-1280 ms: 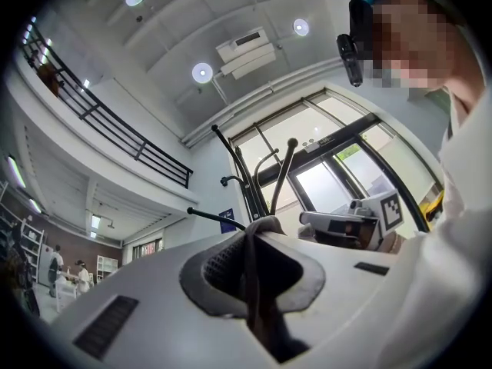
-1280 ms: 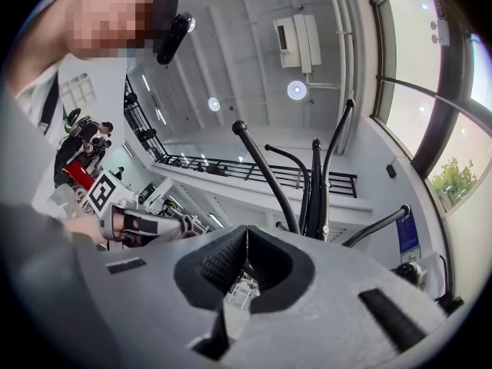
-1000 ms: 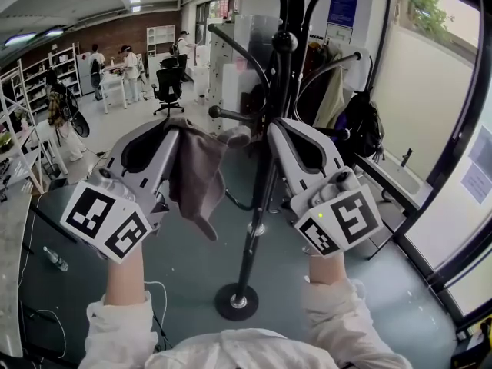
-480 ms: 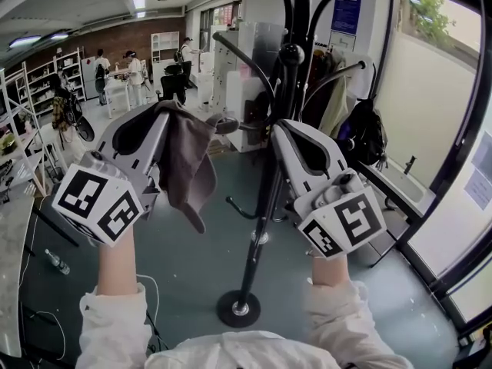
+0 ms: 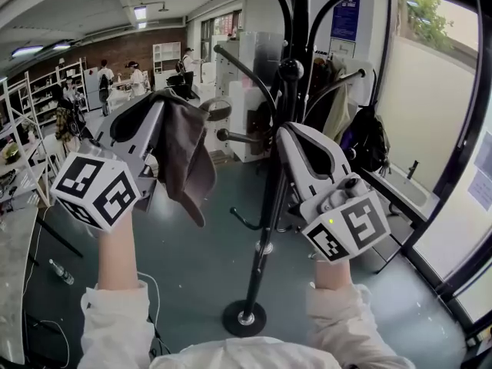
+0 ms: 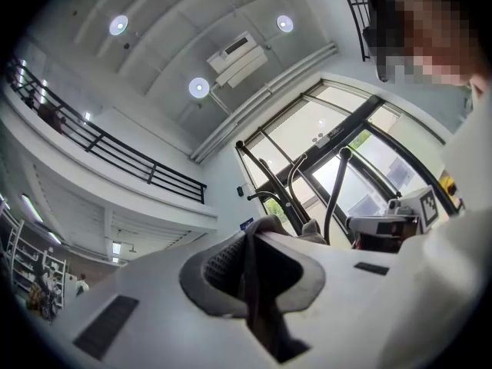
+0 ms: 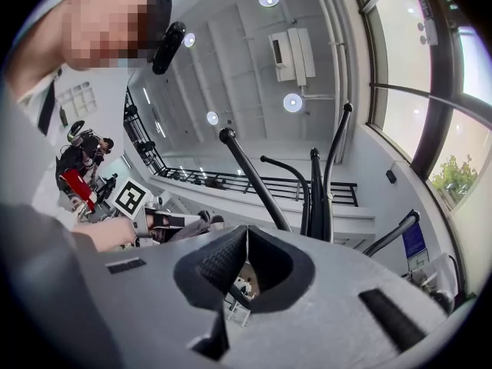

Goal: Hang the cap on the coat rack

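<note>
**Cap held up beside the coat rack.** The left tool (image 5: 159, 108) pinches the cap (image 5: 188, 156) by a fold of its cloth. In the left gripper view the fabric runs straight down between the pads (image 6: 219, 266). The rest hangs below the tip as a limp grey-brown drape, in the air to the left of the coat rack (image 5: 298, 21) and clear of it. The right tool (image 5: 290, 135) is pressed together on nothing (its own view shows only the room through the hollow behind the tips) and stands just beside the pole. A ball-ended arm (image 5: 246, 69) slants out from the pole toward the cap's side, and a shorter peg (image 5: 238, 137) sits lower, near the cap's level.

We judge the cap light and soft: it will fold and swing, and it offers no stiffness for pushing it over a knob. The textured pads should hold it without slipping. We cannot pick out the brim in the drape; it is probably the only firmer part. A hold at the rim of the crown looks best — the hollow then falls open underneath. The free tool could take the opposite rim to spread that opening over a ball end.
</note>
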Available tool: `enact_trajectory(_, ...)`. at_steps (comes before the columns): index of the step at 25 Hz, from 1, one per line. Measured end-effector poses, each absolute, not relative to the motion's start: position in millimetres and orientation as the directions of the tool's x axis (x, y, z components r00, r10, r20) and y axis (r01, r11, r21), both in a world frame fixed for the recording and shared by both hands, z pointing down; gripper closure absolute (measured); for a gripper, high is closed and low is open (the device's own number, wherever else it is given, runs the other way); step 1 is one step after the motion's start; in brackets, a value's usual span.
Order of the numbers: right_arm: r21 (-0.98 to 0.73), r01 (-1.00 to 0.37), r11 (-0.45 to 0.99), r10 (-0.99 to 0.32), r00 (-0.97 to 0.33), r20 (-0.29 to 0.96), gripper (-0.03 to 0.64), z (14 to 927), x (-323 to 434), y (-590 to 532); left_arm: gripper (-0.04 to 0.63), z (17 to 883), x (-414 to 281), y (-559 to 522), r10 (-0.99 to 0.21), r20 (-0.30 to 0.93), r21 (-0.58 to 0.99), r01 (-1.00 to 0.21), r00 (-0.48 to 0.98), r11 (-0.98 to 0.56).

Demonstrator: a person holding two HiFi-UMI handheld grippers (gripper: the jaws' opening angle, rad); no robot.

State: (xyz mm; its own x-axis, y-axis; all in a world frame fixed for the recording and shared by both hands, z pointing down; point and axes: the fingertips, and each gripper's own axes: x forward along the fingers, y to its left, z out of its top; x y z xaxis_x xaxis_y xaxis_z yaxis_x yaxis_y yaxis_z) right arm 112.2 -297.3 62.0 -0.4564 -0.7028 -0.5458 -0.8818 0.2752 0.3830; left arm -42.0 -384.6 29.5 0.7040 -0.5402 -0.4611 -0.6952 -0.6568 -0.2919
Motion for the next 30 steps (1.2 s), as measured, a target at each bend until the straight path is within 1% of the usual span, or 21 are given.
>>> enact_trajectory(5,0.392,-0.880,0.269,-0.687,-0.460,-0.563,0.612,57.0,109.8,-295.1,0.565,15.0,-43.6,-395.2,-0.503,-0.505,-0.288,-0.687,0.701,-0.667)
enact_trajectory(8,0.384,-0.887,0.258,-0.678,-0.449,-0.582,0.612,47.0,112.6,-297.0,0.565,0.3,-40.6,-397.9,-0.509,-0.500,-0.288,-0.689,0.700,-0.665)
enact_trajectory(13,0.362,-0.901,0.238,-0.652,-0.424,-0.629,0.612,51.4,117.3,-290.6,0.565,-5.7,-40.2,-399.3,-0.466,-0.541,-0.321,-0.684,0.700,-0.655)
enact_trajectory(19,0.377,-0.893,0.245,-0.645,-0.441,-0.624,0.612,23.9,114.6,-286.7,0.565,-43.8,-35.0,-398.8,-0.449,-0.544,-0.315,-0.669,0.709,-0.674)
enact_trajectory(26,0.388,-0.884,0.260,-0.631,-0.460,-0.625,0.612,28.1,109.4,-284.2,0.563,-66.9,-33.5,-400.1,-0.434,-0.562,-0.321,-0.669,0.704,-0.670)
enact_trajectory(30,0.398,-0.865,0.306,-0.625,-0.498,-0.602,0.612,31.2,95.7,-283.9,0.565,-82.3,-35.8,-398.7,-0.430,-0.569,-0.319,-0.670,0.701,-0.670)
